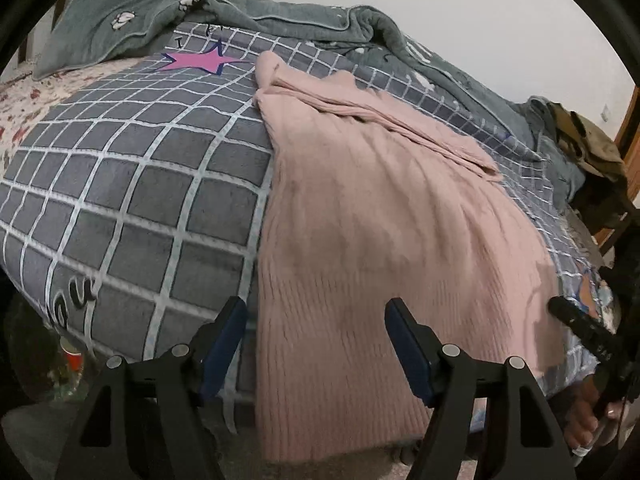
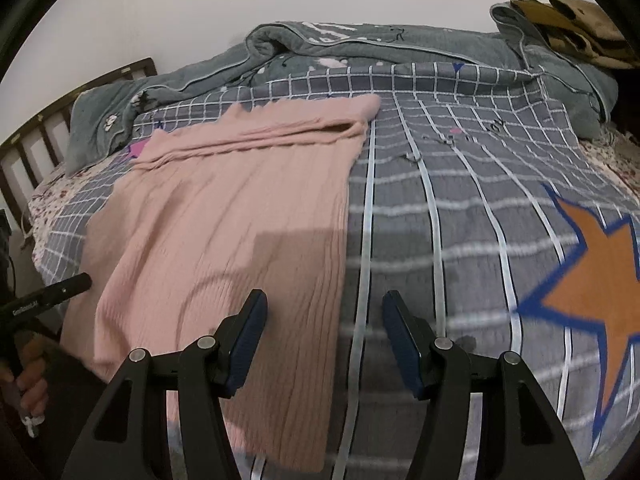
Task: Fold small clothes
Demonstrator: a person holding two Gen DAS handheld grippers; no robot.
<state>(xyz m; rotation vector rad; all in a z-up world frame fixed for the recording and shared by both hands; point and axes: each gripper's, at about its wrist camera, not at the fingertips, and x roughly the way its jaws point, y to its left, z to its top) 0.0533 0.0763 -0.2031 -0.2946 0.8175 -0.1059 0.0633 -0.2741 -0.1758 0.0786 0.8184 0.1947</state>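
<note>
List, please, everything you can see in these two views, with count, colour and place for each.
knit garment: one, pink, flat on the bed, sleeve folded across its far end
checked blanket: one, grey with white lines, under the garment
pink star: one, printed on blanket, far end
orange star: one, blue-edged, printed on blanket's right side
quilt: one, grey-green, bunched along the wall
floral sheet: one, white and red, beneath the blanket
headboard: one, dark wood
olive cloth: one, on the quilt's end
left tongs: open, over the garment's near hem
right tongs: open, over the garment's right edge

Dim indoor light, soft blur, fisheye-warped edges
</note>
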